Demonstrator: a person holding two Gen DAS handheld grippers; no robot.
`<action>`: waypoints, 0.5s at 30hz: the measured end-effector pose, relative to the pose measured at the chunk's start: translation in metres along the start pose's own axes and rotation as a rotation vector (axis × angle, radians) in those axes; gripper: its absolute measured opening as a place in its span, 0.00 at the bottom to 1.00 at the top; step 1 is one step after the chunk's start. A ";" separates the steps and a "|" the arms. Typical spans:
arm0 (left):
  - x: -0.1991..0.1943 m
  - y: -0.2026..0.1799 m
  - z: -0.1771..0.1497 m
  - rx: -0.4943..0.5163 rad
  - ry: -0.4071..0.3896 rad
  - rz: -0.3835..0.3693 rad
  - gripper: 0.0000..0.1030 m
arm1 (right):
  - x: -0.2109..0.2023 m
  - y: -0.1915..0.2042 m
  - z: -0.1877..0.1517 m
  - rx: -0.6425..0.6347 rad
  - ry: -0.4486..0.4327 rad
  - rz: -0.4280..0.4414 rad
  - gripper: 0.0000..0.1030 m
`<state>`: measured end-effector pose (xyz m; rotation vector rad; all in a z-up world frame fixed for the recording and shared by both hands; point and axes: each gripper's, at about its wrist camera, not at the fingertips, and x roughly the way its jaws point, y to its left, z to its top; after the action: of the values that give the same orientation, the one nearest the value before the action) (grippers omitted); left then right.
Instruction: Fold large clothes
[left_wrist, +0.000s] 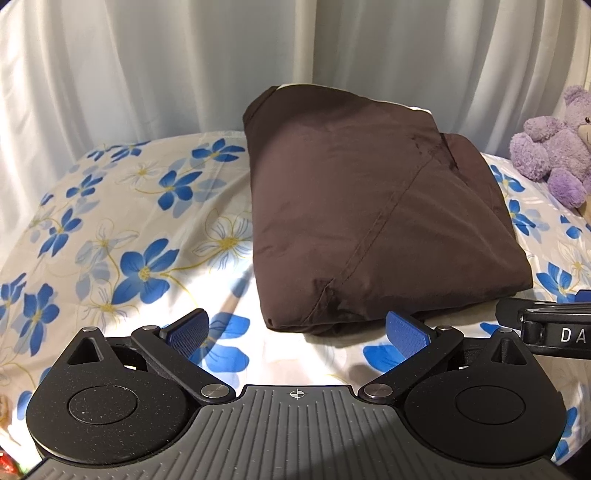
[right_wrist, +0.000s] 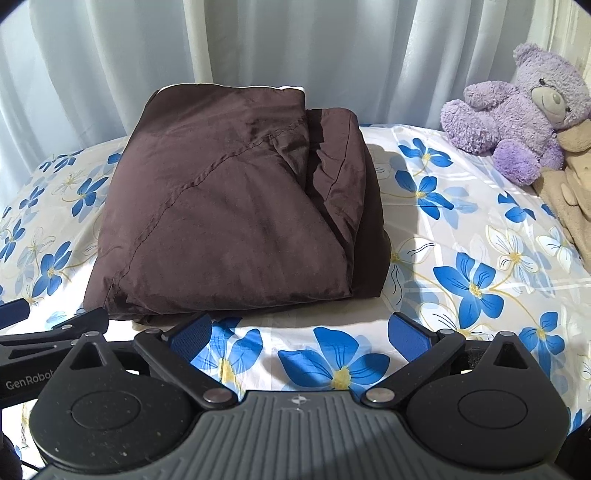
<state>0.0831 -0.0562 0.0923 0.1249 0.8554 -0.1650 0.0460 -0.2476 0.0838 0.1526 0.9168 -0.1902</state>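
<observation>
A dark brown garment (left_wrist: 362, 206) lies folded into a thick rectangular bundle on the flowered bedsheet (left_wrist: 129, 229). It also shows in the right wrist view (right_wrist: 229, 214), with its folded layers stacked along the right side. My left gripper (left_wrist: 299, 332) is open and empty, just in front of the bundle's near edge. My right gripper (right_wrist: 299, 332) is open and empty, just in front of the bundle's near right part. Each gripper shows at the edge of the other's view: the right one (left_wrist: 546, 325) and the left one (right_wrist: 48, 336).
White curtains (left_wrist: 184, 66) hang behind the bed. A purple teddy bear (right_wrist: 517, 110) and a beige plush (right_wrist: 569, 192) sit at the far right of the bed. The sheet (right_wrist: 461, 258) spreads to the left and right of the bundle.
</observation>
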 end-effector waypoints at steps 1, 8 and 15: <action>0.000 0.000 0.000 0.002 0.000 0.002 1.00 | 0.000 0.000 0.000 0.000 0.000 0.001 0.99; 0.003 0.000 0.000 -0.002 0.005 0.011 1.00 | 0.001 -0.001 -0.001 -0.011 0.001 -0.003 0.99; 0.005 -0.004 0.001 0.005 0.013 0.006 1.00 | 0.004 -0.002 0.000 -0.010 0.002 -0.007 0.99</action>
<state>0.0865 -0.0613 0.0887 0.1334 0.8677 -0.1607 0.0476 -0.2502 0.0806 0.1404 0.9200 -0.1917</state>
